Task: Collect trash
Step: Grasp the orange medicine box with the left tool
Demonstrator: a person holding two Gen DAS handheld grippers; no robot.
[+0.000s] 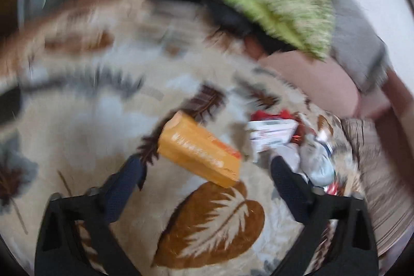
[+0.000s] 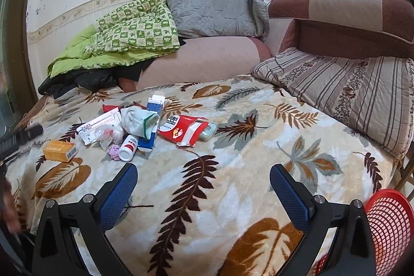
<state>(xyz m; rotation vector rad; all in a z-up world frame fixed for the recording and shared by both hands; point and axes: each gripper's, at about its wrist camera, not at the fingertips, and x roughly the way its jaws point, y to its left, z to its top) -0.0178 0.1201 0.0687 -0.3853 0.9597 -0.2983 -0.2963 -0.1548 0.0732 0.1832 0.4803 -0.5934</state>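
Observation:
An orange box [image 1: 199,149] lies on the leaf-patterned blanket [image 1: 212,224], just ahead of my left gripper [image 1: 207,172]. That gripper is open and its pads are clear of the box; the view is blurred. The right wrist view shows the same orange box [image 2: 60,150] at the left of a trash pile: a white box [image 2: 99,126], a white bottle with a red band [image 2: 128,146], a blue-white carton [image 2: 152,120] and a red pouch [image 2: 186,131]. My right gripper [image 2: 204,177] hangs open over the bare blanket, well short of the pile.
A red mesh basket [image 2: 388,224] stands at the lower right. A green quilt [image 2: 129,35], a grey pillow [image 2: 214,9] and a striped cushion [image 2: 344,87] line the back and right. A person's hand [image 2: 7,211] shows at the left edge.

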